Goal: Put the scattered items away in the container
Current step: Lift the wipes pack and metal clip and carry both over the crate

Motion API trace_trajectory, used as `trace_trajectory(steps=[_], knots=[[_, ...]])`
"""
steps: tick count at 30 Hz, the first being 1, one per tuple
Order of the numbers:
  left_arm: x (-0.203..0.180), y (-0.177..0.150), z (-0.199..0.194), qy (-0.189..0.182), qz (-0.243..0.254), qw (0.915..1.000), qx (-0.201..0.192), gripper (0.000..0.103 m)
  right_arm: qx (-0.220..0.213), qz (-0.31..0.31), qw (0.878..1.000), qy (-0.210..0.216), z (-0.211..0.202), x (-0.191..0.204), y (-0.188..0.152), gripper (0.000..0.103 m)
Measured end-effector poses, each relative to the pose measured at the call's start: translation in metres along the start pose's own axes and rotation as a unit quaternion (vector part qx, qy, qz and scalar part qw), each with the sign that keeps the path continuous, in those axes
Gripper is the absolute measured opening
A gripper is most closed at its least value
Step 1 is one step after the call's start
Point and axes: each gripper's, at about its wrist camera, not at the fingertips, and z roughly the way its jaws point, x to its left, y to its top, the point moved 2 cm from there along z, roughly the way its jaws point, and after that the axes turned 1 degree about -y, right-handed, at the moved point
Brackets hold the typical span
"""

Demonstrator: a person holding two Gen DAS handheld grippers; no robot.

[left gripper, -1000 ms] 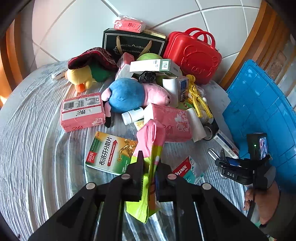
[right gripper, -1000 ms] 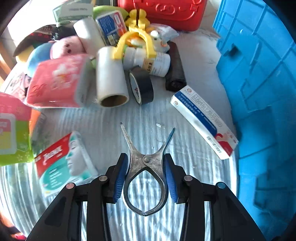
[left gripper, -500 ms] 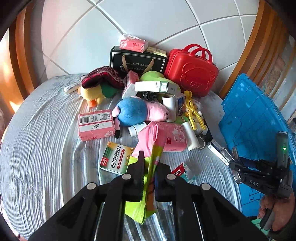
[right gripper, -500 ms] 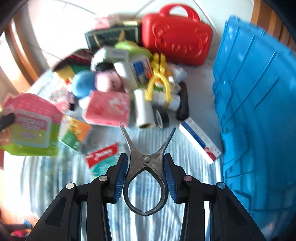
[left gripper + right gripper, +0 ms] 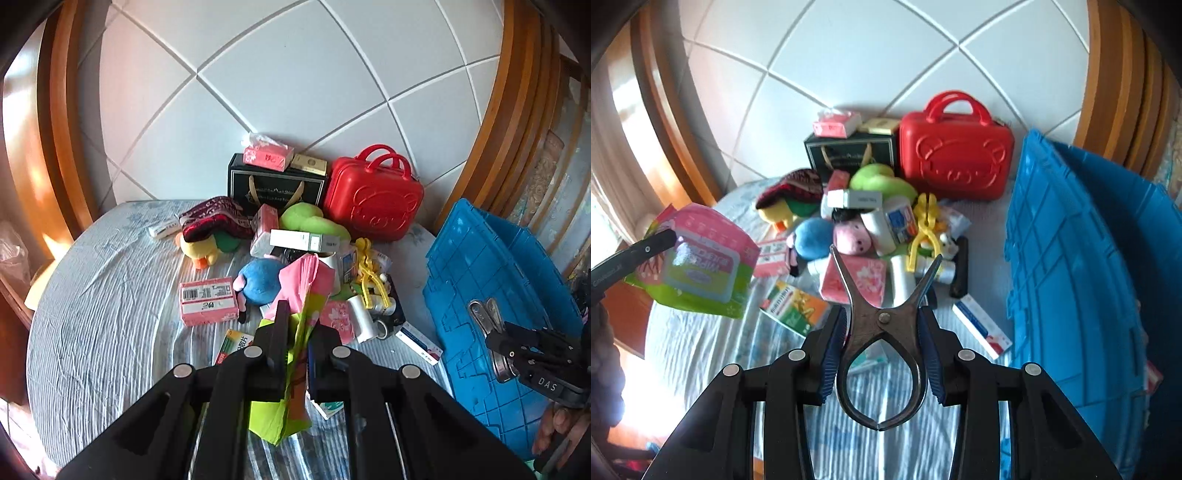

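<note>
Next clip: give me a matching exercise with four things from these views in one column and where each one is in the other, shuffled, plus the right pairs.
Things:
1. metal clamp
2. wet-wipes pack
3. red case
4. pink tissue pack

Places:
A. on top of the black gift bag
B. pinched in the left hand-held gripper
C. standing at the back of the table, by the wall
D. gripped in the right hand-held gripper

Pairs: 1-D, 2-B, 3-C, 4-A
</note>
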Motion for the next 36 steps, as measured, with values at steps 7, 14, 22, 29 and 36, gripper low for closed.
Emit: trace_trajectory(steps=[7,14,22,29,36], knots=[[-0.027,0.024,-0.037,0.005,0.015,0.9992,-0.037,0.006,-0.039,-0.006,0.999,0.020,-0.049,-0.002,0.014,0.039],[-0.051,0.037,-0.063,0.023,0.028,0.9977,-0.058,0.006,-0.067,-0.012,0.997,0.041,-0.084,-0.008,0.020,0.039],[-0.070,0.044,-0.086,0.036,0.033,0.9955,-0.081,0.006,-0.090,-0.019,0.994,0.063,-0.112,-0.014,0.022,0.039],[-0.090,0.049,-0.097,0.040,0.036,0.9938,-0.097,0.006,-0.110,-0.020,0.991,0.073,-0.131,-0.028,0.024,0.039],[-0.122,0.055,-0.110,0.036,0.053,0.9910,-0.117,0.006,-0.136,-0.009,0.988,0.078,-0.154,-0.056,0.024,0.039]])
